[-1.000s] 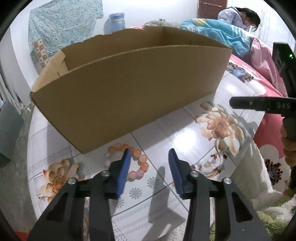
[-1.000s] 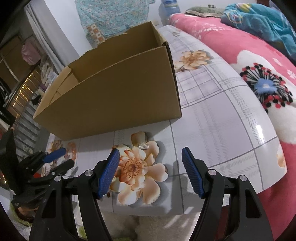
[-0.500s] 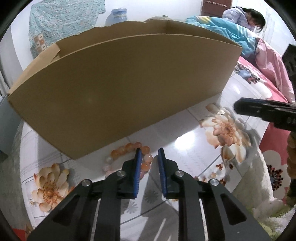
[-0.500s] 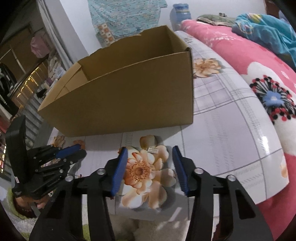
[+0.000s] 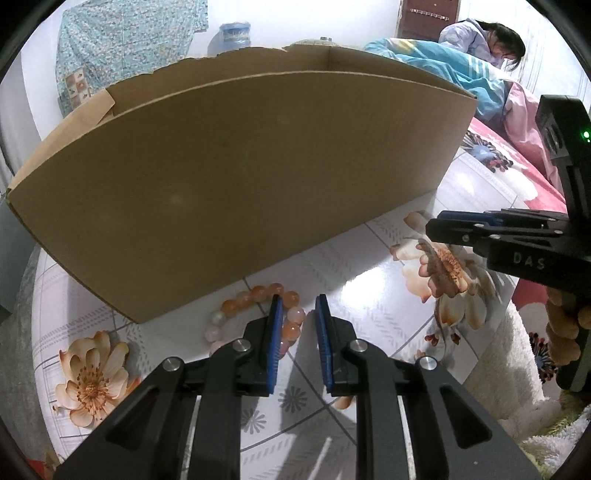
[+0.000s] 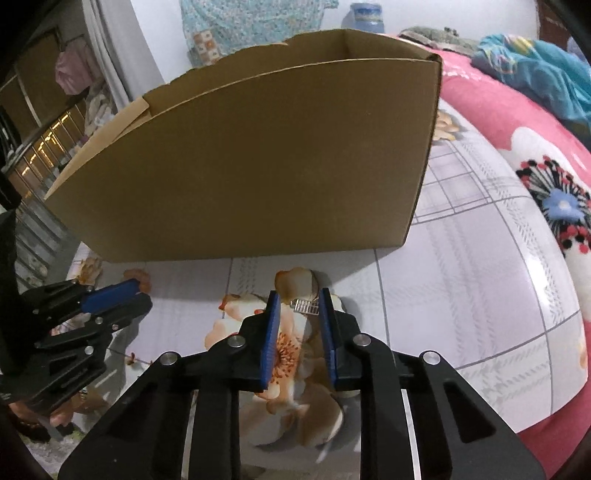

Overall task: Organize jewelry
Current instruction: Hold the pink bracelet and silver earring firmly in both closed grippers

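A bracelet of orange and pink beads [image 5: 255, 295] lies on the flowered table top [image 5: 369, 258] just in front of the cardboard box [image 5: 240, 184]. My left gripper [image 5: 298, 300] is narrowed onto the bracelet's right side, with beads caught between its blue pads. A small ribbed silver piece [image 6: 304, 305] rests on a printed flower below the box [image 6: 258, 166]. My right gripper [image 6: 300, 293] straddles it and its jaws are closing; the piece touches the right pad, with a gap at the left pad. Each gripper shows in the other's view: the right gripper [image 5: 436, 229], the left gripper [image 6: 140, 291].
The tall box wall stands close behind both pieces. A pink flowered bed [image 6: 535, 147] runs along the table's right side, with a person [image 5: 495, 40] at its far end. White fluffy fabric [image 5: 517, 350] hangs at the table's near right edge. A blue jug [image 5: 234, 33] stands behind the box.
The left jaws narrowed around the bracelet's beads, then held steady. The right jaws narrowed step by step and moved forward and down until the silver piece sat between them.
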`<state>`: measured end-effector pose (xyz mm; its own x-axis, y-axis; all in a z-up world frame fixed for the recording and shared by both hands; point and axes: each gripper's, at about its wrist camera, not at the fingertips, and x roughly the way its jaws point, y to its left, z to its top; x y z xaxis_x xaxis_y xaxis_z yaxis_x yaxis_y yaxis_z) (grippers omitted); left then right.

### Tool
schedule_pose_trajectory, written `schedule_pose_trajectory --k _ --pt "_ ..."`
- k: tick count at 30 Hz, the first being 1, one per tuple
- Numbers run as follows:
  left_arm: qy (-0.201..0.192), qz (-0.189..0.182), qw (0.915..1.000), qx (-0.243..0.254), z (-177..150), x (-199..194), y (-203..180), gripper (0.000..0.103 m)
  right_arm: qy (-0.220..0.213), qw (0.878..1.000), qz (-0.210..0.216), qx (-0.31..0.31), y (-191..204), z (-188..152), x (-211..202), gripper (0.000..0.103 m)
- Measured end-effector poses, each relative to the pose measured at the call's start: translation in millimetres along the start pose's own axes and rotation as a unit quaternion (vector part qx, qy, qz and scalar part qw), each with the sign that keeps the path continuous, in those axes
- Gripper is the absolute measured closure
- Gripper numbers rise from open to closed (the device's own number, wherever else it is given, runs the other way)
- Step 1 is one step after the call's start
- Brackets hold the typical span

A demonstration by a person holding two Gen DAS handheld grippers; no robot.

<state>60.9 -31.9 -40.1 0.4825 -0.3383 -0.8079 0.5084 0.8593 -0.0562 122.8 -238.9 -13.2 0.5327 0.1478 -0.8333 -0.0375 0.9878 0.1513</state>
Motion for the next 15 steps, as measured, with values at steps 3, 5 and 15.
schedule_pose_trajectory --k 3,5,15 --pt "-0.001 0.001 1.0000 0.001 0.1 0.4 -0.9 0.086 -0.004 1.000 -0.013 -0.015 5.5 -0.6 1.3 0.084" --pt "-0.002 0.002 1.0000 0.003 0.5 0.5 -1.9 0.086 -0.007 1.000 -0.017 -0.021 7.0 -1.9 1.6 0.084" --pt "-0.002 0.002 1.0000 0.003 0.7 0.6 -1.7 0.086 -0.007 1.000 -0.015 -0.017 6.1 -5.1 -0.9 0.091"
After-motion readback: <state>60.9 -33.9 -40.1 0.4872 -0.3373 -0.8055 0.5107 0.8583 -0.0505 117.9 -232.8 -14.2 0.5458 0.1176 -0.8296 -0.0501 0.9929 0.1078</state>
